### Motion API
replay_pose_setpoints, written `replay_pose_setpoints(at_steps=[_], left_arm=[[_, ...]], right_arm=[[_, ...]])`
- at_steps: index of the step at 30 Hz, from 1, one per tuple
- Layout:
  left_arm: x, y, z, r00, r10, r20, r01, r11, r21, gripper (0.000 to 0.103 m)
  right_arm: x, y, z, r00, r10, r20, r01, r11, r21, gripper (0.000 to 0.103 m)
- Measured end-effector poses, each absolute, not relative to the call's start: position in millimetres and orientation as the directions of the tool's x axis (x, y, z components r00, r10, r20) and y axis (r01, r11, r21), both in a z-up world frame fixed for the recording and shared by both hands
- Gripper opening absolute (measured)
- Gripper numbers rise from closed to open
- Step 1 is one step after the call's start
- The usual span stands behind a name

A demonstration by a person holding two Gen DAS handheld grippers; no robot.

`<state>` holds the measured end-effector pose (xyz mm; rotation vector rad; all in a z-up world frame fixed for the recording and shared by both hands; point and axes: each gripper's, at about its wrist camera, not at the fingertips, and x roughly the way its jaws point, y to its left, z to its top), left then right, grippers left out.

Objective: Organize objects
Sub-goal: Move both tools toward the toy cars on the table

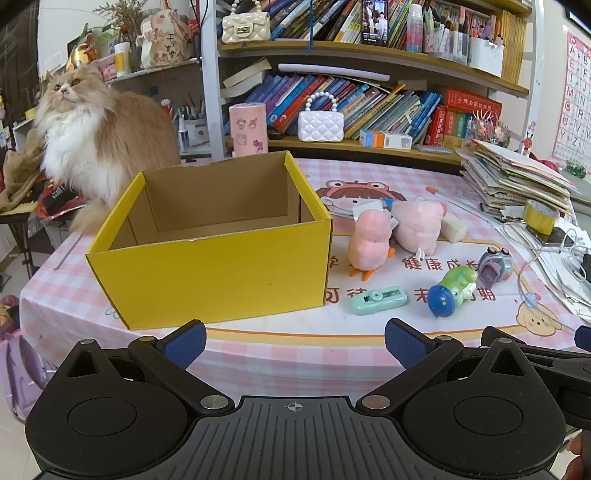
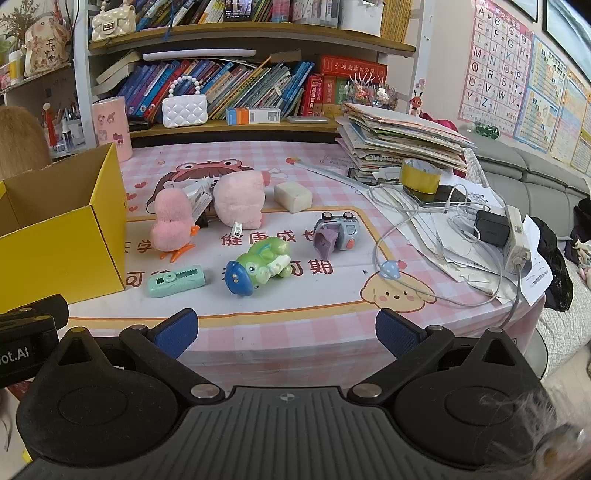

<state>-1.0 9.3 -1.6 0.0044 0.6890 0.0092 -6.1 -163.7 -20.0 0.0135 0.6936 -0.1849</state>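
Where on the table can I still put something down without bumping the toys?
The yellow box is empty inside. Bare cloth runs along the near edge, between the open left gripper and the mint toy. Another patch lies between the green toy and the white cable. It is crowded around the pink plush toys and by the paper stack.

A fluffy cat [image 1: 92,140] sits beside bookshelves [image 1: 369,51]; stacked papers [image 1: 517,173] lie right.

Behind the surface [image 2: 280,332], draped in a pink checked cloth, a bookshelf [image 2: 251,35] crammed with books spans the wall. Right of the bookshelf hang alphabet posters [image 2: 498,70]; below them sits what looks like a grey sofa [image 2: 535,177].
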Motion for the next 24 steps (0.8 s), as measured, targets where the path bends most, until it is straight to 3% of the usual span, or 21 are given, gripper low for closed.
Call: replay_pose_setpoints(at_steps=[24], left_arm=[[12,5,-6,0.753,-0.002,-0.658,0.008,1.0,0.005,0.103]], right_arm=[[1,-168,-24,0.734,-0.174,-0.656,0.184,0.981,-0.053,0.103]])
